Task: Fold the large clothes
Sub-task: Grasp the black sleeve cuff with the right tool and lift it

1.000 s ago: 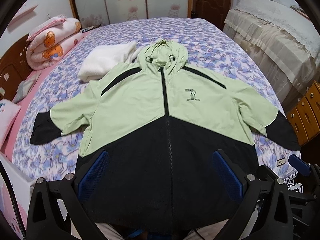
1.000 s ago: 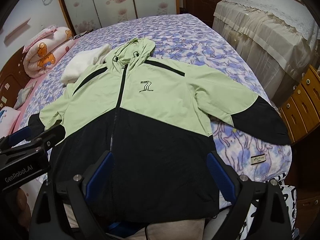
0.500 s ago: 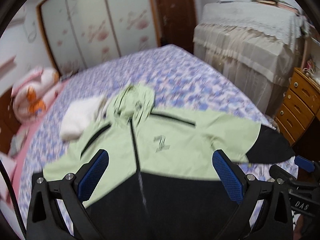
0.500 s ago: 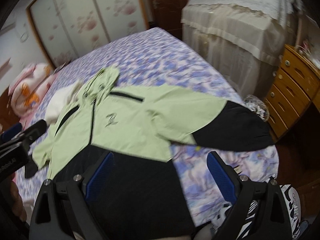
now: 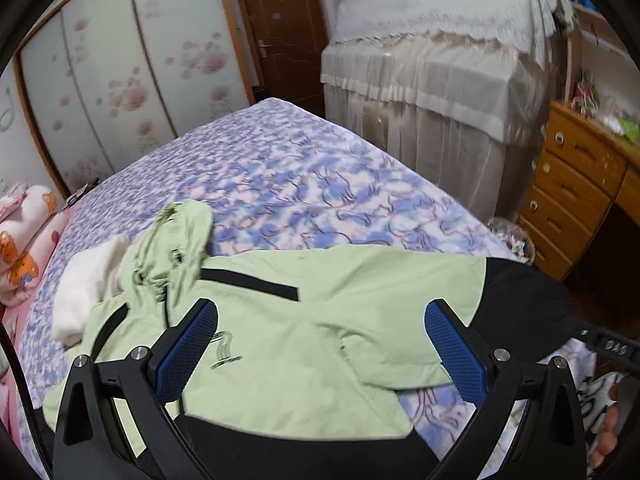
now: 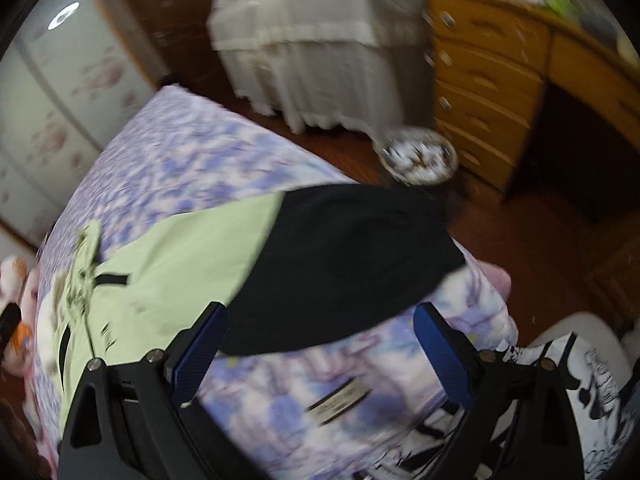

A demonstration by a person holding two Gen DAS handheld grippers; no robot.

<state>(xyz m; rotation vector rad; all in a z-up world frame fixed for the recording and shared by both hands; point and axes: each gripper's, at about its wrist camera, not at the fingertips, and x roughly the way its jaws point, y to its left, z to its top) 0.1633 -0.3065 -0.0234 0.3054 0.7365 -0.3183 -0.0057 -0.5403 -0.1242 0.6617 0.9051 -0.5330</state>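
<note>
A light green and black hooded jacket (image 5: 304, 344) lies face up on the purple flowered bed (image 5: 304, 184), hood towards the far side. Its right sleeve ends in a black cuff part (image 6: 344, 264) near the bed's right edge. My left gripper (image 5: 320, 352) is open and empty, held above the jacket's chest and right armpit. My right gripper (image 6: 320, 356) is open and empty, held above the bed corner just in front of the black sleeve end. The jacket also shows in the right wrist view (image 6: 168, 280).
A white folded garment (image 5: 92, 284) lies by the hood. Pink bedding (image 5: 20, 240) is at far left. A cloth-covered cabinet (image 5: 440, 80) and a wooden drawer unit (image 5: 576, 184) stand right of the bed. A round basket (image 6: 420, 156) sits on the floor.
Both grippers have swung to the right, from over the jacket's black lower body towards its right sleeve. Both stay open. The jacket has not moved.
</note>
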